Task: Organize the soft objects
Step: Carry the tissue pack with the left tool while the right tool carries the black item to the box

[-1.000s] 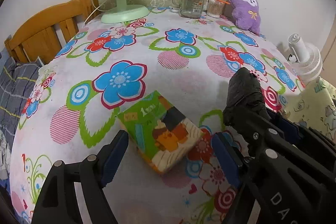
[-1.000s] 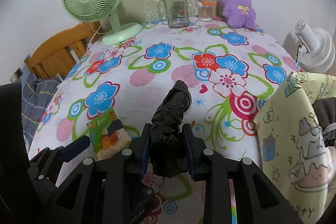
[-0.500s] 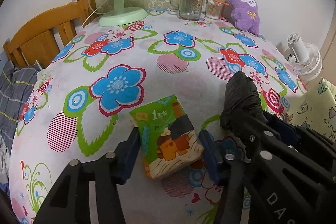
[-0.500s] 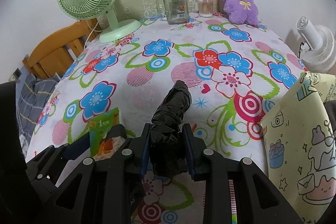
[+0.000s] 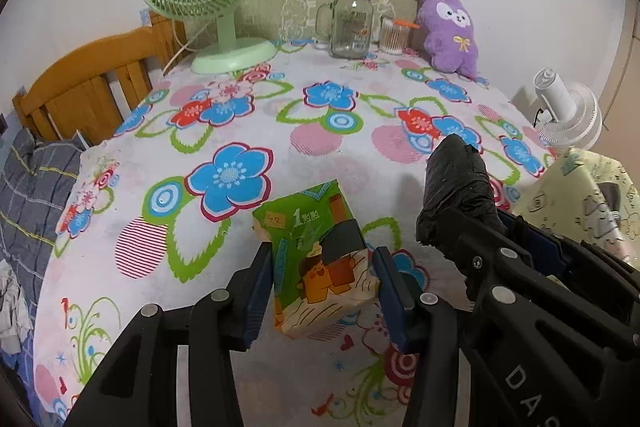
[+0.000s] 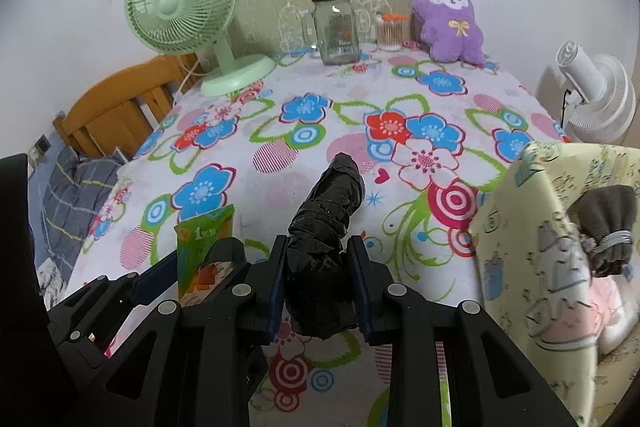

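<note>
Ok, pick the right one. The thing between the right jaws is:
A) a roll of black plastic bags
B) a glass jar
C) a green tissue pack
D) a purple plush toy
A: in the right wrist view the right gripper has both pads pressed against the roll of black plastic bags, whose far end sticks out past the jaws over the flowered tablecloth.

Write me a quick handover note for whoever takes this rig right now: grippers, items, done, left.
Left gripper: jaws closing on the green-and-orange soft tissue pack, pads at its sides.
Right gripper: shut on the crumpled black plastic bag roll.
Pale yellow cartoon-print fabric bin, to the right: already holds a dark grey rolled bundle.
Purple plush toy: upright at the back of the floral tablecloth.
Left: probably bin the pack and roll; perhaps the plush.
</note>
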`<state>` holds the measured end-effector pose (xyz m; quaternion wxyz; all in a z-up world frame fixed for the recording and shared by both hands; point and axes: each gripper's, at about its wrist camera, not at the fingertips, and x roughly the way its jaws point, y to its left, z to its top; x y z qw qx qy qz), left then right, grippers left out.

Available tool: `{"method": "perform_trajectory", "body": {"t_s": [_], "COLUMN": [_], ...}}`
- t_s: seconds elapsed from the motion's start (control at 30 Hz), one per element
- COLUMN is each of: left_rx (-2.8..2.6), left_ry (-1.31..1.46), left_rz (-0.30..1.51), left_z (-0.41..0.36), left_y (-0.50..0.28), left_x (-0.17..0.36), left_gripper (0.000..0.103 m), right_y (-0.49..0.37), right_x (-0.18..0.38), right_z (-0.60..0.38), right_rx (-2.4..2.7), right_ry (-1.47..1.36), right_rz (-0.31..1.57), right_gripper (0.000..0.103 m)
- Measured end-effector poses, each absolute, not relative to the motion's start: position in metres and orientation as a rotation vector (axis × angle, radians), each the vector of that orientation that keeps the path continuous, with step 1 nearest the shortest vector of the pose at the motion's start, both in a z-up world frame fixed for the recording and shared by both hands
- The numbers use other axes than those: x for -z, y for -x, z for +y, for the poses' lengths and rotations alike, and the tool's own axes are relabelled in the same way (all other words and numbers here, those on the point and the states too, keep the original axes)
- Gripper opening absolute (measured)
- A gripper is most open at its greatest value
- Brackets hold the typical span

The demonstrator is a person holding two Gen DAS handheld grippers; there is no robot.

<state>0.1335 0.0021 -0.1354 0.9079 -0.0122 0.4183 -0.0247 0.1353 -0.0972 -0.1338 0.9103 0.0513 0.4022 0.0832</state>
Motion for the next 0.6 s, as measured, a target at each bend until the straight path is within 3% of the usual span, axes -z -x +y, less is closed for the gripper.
{"method": "perform_trajectory", "body": {"t_s": [0.6], "left_rx": [0.048], "left_ry": [-0.002], "left_rz": [0.757], "left_z": [-0.02], "left_y": [-0.091], "left_x": [0.083], "left_gripper": [0.05], "right_y": [-0.089], "right_x": [0.08], "right_z": [-0.118], "right_rx": [-0.2], "right_ry": [-0.089], "right_rz": [0.724], "right_gripper": [0.032]}}
